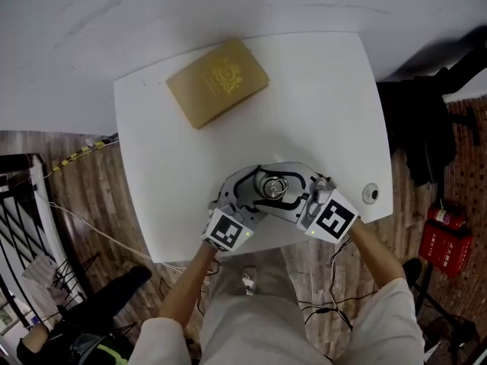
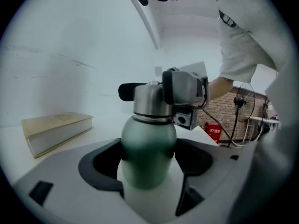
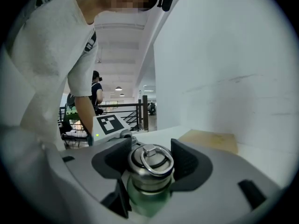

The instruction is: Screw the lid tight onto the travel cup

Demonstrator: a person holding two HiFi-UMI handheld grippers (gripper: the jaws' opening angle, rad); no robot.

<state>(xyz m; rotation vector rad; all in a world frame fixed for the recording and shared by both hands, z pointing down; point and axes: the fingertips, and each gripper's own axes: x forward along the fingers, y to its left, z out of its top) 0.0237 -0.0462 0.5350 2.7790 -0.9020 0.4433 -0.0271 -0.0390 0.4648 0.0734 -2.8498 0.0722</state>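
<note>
On the white table [image 1: 319, 105], left claw [image 2: 148, 166] clamps the travel cup [image 2: 148, 141], right claw [image 3: 152, 158] grips its lid [image 3: 150, 167].

Travel cup [image 2: 148, 148]: green body, steel neck, standing upright on white counter [image 1: 319, 97], well apart from the tan book [image 1: 217, 82], nearer the front edge. Steel lid [image 3: 150, 162] with ring handle sits on top.

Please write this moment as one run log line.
left gripper: shut on travel cup body | right gripper: shut on lid | travel cup: upright | lid: on cup
</note>
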